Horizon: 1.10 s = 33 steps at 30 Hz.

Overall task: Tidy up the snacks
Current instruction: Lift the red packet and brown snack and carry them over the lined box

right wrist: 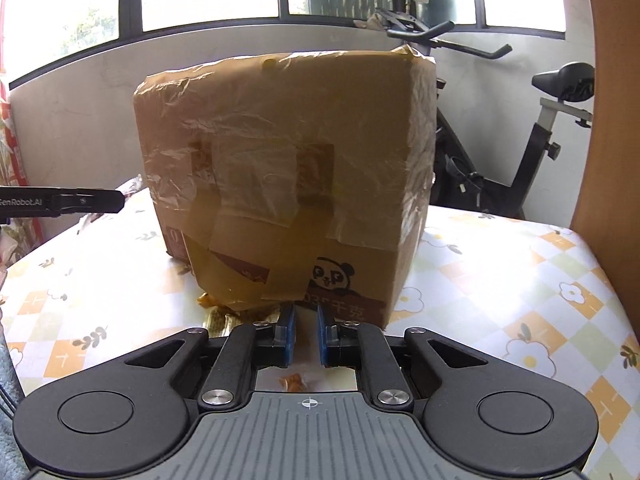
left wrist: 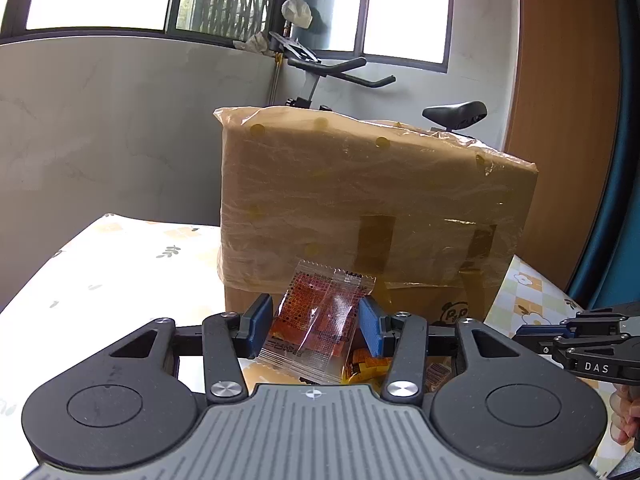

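The left gripper (left wrist: 314,322) is clamped on a clear snack packet (left wrist: 316,328) with orange print, held upright between its blue pads. Directly ahead of it stands a taped cardboard box (left wrist: 372,208) on a flowered tablecloth (left wrist: 120,264). The right gripper (right wrist: 306,334) has its jaws drawn together with nothing between them; loose orange snacks (right wrist: 294,382) lie just beneath it.

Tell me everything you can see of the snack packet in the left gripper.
The snack packet is a clear plastic sachet with crimped, zigzag-cut ends, orange-red contents and dark print. It stands tilted between the left gripper's blue fingers, which press on its sides, crumpling it slightly. It sits in front of the taped cardboard box, above more wrapped snacks.
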{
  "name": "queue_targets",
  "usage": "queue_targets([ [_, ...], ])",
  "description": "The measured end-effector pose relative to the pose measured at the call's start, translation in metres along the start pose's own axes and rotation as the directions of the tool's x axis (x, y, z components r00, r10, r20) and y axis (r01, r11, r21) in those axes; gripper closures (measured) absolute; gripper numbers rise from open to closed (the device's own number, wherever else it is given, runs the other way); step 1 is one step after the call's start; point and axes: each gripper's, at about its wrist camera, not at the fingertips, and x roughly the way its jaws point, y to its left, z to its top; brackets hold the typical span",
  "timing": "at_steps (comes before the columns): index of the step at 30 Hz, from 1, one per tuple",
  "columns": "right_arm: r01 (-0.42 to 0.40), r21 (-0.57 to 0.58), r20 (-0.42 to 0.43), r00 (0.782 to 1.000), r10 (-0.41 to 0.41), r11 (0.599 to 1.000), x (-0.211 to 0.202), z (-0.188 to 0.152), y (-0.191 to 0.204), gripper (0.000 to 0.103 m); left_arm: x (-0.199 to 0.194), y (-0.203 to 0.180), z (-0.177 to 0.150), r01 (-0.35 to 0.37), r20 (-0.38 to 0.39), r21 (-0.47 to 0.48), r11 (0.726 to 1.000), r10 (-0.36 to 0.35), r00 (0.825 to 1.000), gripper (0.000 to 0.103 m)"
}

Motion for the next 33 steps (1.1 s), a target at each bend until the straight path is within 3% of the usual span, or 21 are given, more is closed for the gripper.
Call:
queue_targets([
  [8,-0.005,0.011,-0.022,1.000,0.005,1.000,-0.004,-0.006,0.002,0.093,-0.004,0.005,-0.001,0.004,0.005,-0.021,1.000,-0.004,1.000,0.053],
  [11,-0.029,0.007,-0.092,0.995,0.029,1.000,0.009,-0.011,0.006,0.070,-0.003,0.006,-0.004,0.008,0.002,-0.020,1.000,-0.008,1.000,0.053],
  [12,-0.030,-0.009,-0.108,0.994,0.028,1.000,0.014,-0.014,0.008,0.069,-0.003,0.006,-0.005,0.009,-0.002,-0.022,1.000,-0.009,1.000,0.053],
  [17,-0.041,-0.001,-0.197,0.980,0.040,0.999,0.042,-0.024,0.014,0.071,0.000,0.007,-0.010,0.013,-0.024,-0.030,0.999,-0.014,1.000,0.053],
  [20,-0.024,-0.003,-0.205,0.979,0.023,1.000,0.047,-0.026,0.013,0.085,0.000,0.008,-0.009,0.014,-0.023,-0.030,0.999,-0.015,1.000,0.053],
  [24,-0.047,-0.001,-0.136,0.990,0.046,0.999,0.029,-0.016,0.012,0.092,-0.004,0.011,-0.006,0.012,-0.003,-0.031,0.999,-0.012,1.000,0.053],
  [33,-0.087,-0.024,0.047,0.995,0.088,0.996,-0.020,0.033,0.007,0.092,-0.019,0.010,0.013,0.023,0.071,-0.024,0.999,-0.022,0.997,0.053],
])
